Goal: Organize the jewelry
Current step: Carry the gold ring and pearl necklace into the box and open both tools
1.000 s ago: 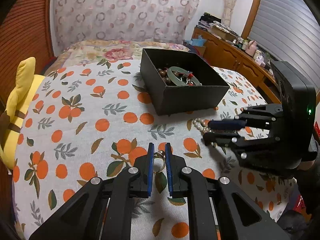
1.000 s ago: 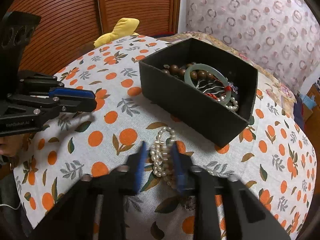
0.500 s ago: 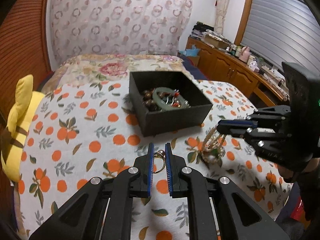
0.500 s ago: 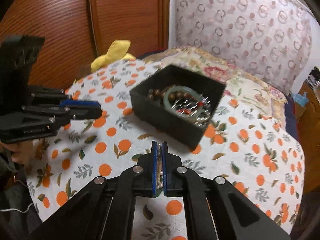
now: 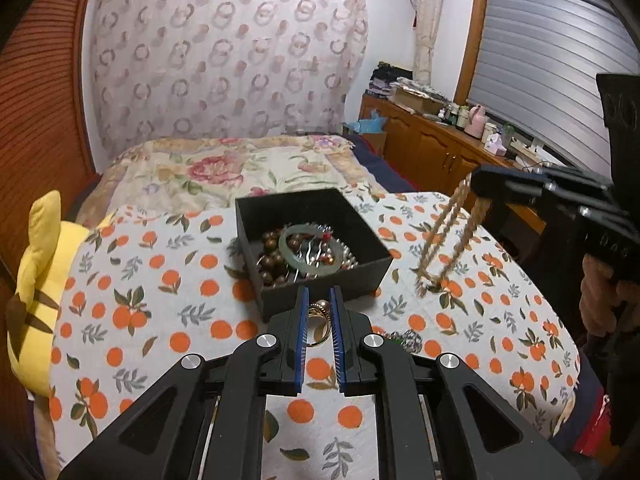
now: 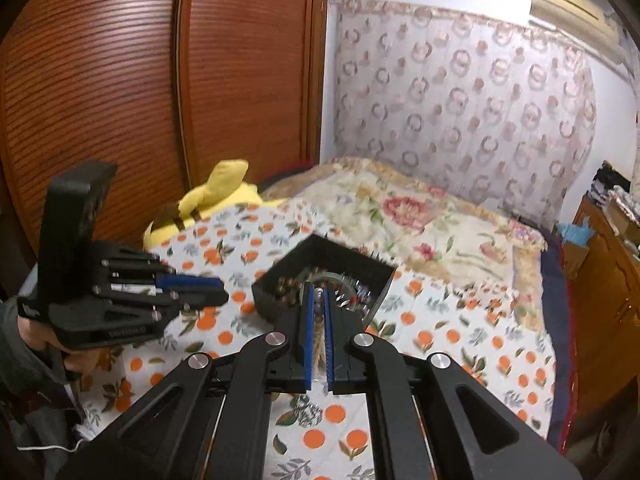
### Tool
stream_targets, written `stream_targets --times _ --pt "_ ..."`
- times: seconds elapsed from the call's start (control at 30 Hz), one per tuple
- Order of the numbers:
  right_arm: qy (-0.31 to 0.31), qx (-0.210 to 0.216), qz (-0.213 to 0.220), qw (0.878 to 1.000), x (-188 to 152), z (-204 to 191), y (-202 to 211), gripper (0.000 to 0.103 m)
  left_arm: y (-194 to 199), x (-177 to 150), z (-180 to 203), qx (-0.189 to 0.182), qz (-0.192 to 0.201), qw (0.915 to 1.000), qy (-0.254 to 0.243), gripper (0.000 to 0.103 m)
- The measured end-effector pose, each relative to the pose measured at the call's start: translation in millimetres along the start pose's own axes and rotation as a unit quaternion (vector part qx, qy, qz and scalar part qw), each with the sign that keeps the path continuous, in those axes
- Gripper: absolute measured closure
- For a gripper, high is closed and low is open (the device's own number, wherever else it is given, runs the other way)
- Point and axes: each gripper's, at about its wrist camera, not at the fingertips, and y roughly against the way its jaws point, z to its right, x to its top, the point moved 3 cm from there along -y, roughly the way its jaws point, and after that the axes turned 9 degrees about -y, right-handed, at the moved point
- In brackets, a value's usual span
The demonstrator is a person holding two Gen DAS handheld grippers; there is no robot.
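Gold ring (image 5: 319,317) pinched, beaded necklace (image 5: 448,240) dangling, square black box (image 5: 320,292)

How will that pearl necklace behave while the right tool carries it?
Probably floppy: the pearl necklace hangs in long loose loops from the right tool. It looks blurred, so it likely swings. Lowering it into the black box may leave strands draped over the rim.
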Motion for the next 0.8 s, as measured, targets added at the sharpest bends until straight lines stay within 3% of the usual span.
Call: stream_targets --times 0.33,0.8 --pt "0.000 -0.008 0.019 1.000 26.6 14.2 -0.2 0.098 -8.6 25.5 1.0 0.006 0.012 0.9997 -0.019 0.093" --pt "-0.013 0.006 0.002 1.000 42.0 29.5 -58.5 0.097 -44.6 40.9 -16.2 0.017 -0.002 0.9998 -0.013 0.093"
